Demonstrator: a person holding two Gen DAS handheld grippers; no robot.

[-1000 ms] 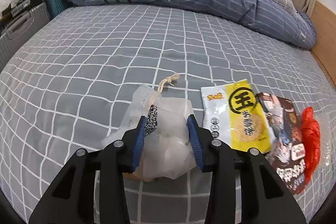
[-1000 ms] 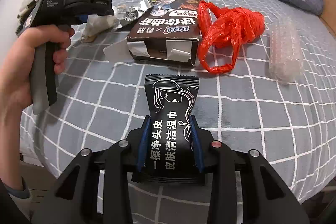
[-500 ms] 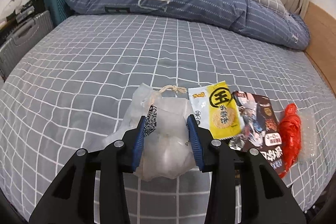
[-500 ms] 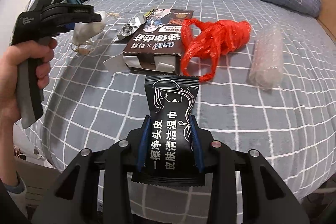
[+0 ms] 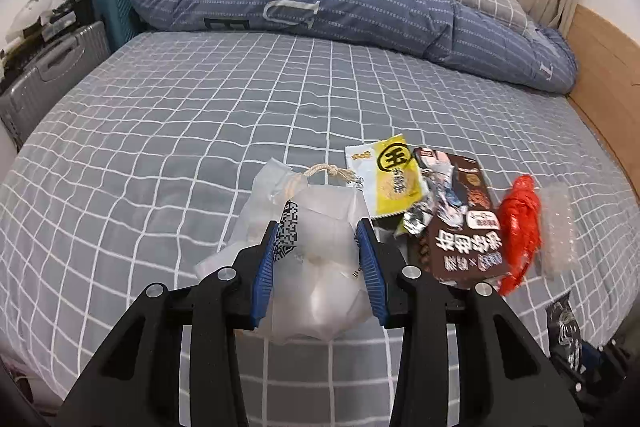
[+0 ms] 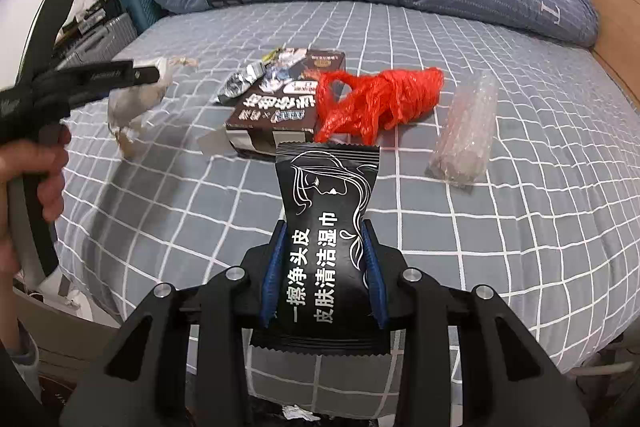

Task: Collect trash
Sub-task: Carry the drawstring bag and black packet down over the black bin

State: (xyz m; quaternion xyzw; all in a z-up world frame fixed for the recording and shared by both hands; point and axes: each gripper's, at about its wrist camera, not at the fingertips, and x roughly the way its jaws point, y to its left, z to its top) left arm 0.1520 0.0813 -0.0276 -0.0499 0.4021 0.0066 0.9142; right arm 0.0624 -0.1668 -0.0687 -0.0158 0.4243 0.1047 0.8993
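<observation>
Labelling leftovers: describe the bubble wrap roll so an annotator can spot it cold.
On the grey checked bed, trash lies in a row near the front edge. The bubble wrap roll lies at the row's right end, just beyond the red plastic bag. It is the only clear, bumpy, unprinted piece there.

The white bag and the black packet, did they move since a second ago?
Yes. Both tongs pulled up and back from the bed, carrying their loads: the left tongs with the white bag, the right tongs with the black packet. Nothing was grabbed or dropped. The box, red bag, yellow packet and bubble wrap stayed put.
</observation>
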